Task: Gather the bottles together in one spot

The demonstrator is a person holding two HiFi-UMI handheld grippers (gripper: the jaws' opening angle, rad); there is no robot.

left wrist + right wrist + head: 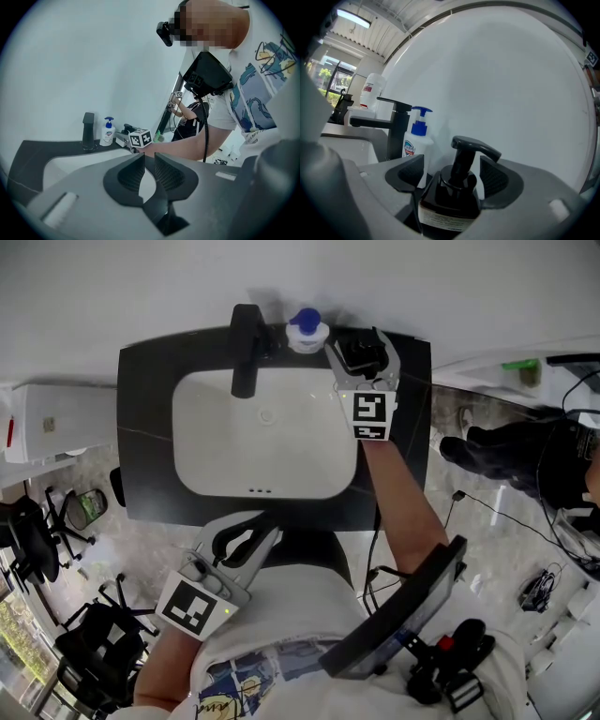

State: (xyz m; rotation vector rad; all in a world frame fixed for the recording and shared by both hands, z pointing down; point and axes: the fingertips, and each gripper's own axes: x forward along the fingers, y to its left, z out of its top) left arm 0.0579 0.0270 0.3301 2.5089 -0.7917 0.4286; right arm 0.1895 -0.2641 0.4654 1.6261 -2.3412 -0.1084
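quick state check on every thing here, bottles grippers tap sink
dark pump bottle, upright, between the jaws, not gripped
white soap bottle, upright beside the tap, untouched
right gripper, open around the dark pump bottle
left gripper, shut, empty
tap, off
sink, empty

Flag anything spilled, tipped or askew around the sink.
Nothing stands out. The white soap bottle and the black pump bottle stand upright beside the faucet; the black one sits between the open jaws of the right claw.

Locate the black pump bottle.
The black pump bottle stands at the counter's back right (head view), between the right claw's open jaws, right of the white soap bottle.
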